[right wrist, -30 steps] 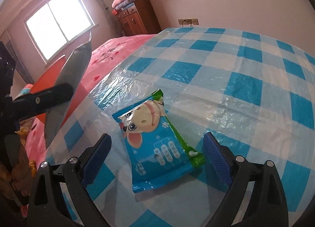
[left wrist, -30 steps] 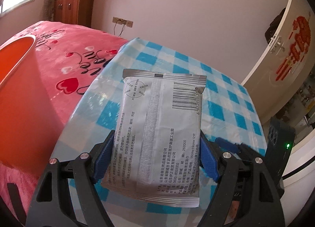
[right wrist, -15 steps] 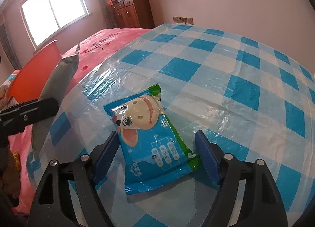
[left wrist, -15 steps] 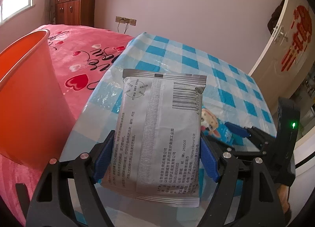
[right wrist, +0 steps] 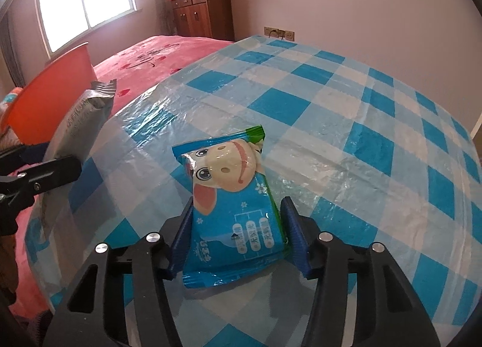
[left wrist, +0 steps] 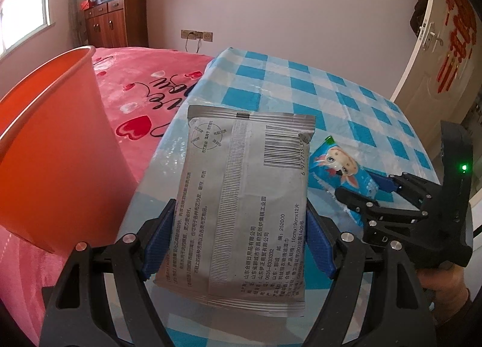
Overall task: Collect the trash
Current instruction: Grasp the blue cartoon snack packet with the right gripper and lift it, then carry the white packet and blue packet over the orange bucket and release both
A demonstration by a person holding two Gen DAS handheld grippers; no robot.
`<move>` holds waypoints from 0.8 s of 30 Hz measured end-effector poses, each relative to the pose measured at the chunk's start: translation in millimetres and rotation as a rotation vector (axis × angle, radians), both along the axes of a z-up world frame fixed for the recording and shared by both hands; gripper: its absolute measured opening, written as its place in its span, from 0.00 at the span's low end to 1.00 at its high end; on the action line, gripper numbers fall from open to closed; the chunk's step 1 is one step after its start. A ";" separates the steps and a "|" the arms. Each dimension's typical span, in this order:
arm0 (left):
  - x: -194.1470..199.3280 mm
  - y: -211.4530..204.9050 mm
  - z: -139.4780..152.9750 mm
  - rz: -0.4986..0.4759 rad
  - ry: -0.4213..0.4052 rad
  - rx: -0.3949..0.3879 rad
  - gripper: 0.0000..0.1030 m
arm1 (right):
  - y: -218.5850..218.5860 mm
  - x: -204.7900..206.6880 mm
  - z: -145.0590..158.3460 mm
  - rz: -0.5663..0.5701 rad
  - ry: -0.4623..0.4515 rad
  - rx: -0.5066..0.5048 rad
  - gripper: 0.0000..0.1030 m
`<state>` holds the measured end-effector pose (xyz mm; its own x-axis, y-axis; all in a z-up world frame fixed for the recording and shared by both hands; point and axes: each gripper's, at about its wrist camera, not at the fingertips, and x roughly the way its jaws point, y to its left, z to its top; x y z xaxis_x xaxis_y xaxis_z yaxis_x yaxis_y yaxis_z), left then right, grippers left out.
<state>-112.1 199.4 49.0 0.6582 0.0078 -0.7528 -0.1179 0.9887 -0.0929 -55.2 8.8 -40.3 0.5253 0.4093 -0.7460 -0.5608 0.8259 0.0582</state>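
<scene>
Left gripper (left wrist: 241,244) holds grey packet (left wrist: 241,196) near orange bin (left wrist: 51,151). Right gripper (right wrist: 236,231) jaws closing around blue packet (right wrist: 232,196) on table (right wrist: 361,136); grip squarely before lifting.

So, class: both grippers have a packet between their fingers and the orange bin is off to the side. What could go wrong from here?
1. The right gripper is closing on only the near end of the blue packet; the soft wrapper may slip or buckle.
2. The left gripper holds the grey packet by its lower half, short of the orange bin, so an early release could drop it onto the table.
</scene>
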 end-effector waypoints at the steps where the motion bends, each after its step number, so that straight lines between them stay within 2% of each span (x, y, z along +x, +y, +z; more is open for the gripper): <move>1: -1.4 1.6 -0.3 0.000 -0.002 0.002 0.76 | 0.4 -0.9 0.1 -0.002 -0.003 -0.003 0.52; 6: -6.7 7.9 -0.5 0.004 -0.011 0.000 0.76 | 1.2 -7.7 0.1 -0.013 -0.008 -0.011 0.45; 24: -19.0 5.1 11.0 -0.016 -0.071 0.034 0.76 | -19.0 -32.1 8.7 -0.104 -0.035 0.000 0.40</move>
<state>-131.1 204.5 60.0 0.7102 0.0216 -0.7037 -0.0965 0.9931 -0.0670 -87.3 -10.2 -31.6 0.5910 0.3515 -0.7261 -0.4738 0.8797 0.0402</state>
